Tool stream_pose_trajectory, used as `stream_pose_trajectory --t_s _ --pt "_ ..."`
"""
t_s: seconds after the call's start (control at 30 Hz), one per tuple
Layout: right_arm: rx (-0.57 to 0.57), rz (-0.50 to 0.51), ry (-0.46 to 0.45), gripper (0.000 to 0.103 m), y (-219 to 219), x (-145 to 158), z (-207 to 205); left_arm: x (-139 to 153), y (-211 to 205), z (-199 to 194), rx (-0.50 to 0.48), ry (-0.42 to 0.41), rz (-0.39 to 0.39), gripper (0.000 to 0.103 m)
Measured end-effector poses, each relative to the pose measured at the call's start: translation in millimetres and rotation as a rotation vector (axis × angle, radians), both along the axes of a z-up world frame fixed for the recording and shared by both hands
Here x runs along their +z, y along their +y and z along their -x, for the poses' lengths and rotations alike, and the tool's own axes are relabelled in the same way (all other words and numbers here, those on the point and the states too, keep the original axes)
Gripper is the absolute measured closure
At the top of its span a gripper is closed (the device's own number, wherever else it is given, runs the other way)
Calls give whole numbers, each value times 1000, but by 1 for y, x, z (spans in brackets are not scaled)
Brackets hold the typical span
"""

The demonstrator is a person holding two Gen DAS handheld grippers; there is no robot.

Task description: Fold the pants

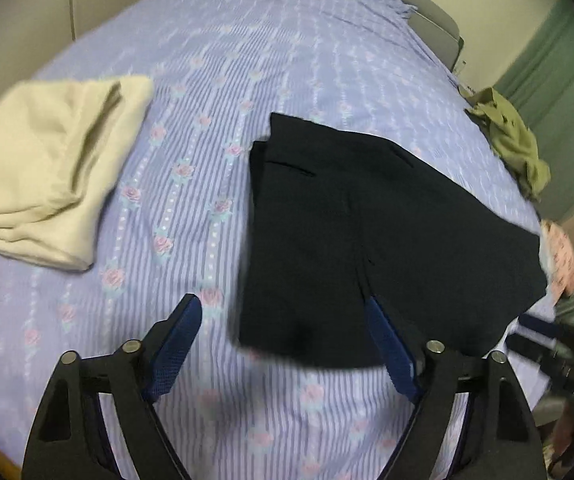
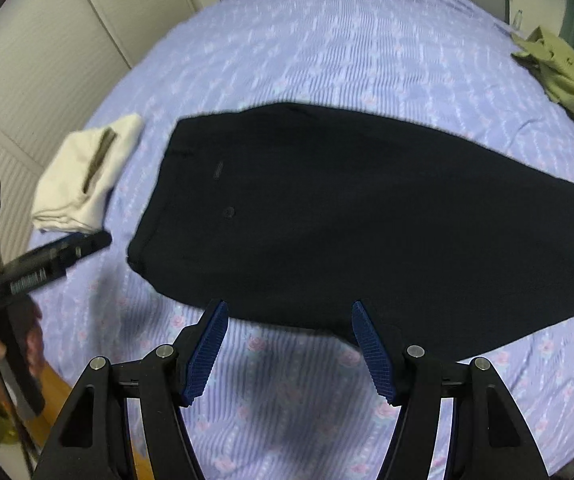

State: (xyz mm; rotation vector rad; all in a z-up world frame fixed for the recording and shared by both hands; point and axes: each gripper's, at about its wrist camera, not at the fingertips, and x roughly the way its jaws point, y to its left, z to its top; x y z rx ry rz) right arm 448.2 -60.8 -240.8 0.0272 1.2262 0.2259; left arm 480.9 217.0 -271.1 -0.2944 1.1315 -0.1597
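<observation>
Dark navy pants (image 1: 347, 232) lie folded flat on the lilac flowered bed sheet (image 1: 247, 60). In the left wrist view my left gripper (image 1: 283, 312) hangs open over their near edge, its right finger (image 1: 387, 340) overlapping the cloth and its left finger over bare sheet. In the right wrist view the pants (image 2: 347, 220) stretch across the sheet (image 2: 327, 40) from centre left to the right. My right gripper (image 2: 289, 308) is open above their near edge, with nothing pinched between its blue pads. The other gripper shows blurred at each view's side, the right one (image 1: 547, 344) and the left one (image 2: 47, 256).
A folded cream garment (image 1: 47, 172) (image 2: 87, 184) lies on the bed left of the pants. A crumpled olive garment (image 1: 515, 140) (image 2: 567, 72) sits at the bed's far right edge, with a pink cloth (image 1: 563, 256) nearer. A grey headboard (image 1: 427, 12) stands at the far end.
</observation>
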Motion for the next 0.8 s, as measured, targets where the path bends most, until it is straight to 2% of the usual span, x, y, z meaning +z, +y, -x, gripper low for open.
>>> stream_pose_trajectory --t_s 0.1,0.23,0.37,0.5,0.7,0.77,0.8 --pt "3 17 36 38 10 -13 -13 -14 2 -37 -52 11 27 31" --pt "9 37 31 38 24 -23 -40 -15 -5 -83 -137 -32 28 32" --pt "-16 27 -1 38 33 -24 -79 -24 0 -139 -158 -27 54 35" --pt "-63 -25 -2 38 37 -26 -115 -36 2 -178 -166 -5 92 35" --pt "-81 -38 11 38 42 -33 -127 -66 -14 -215 -219 63 124 36" --pt "-81 -39 25 38 42 -36 -125 -68 -22 -213 -253 85 140 38" --pt "-78 -37 30 38 41 -38 -125 -64 -24 -209 -268 68 142 41"
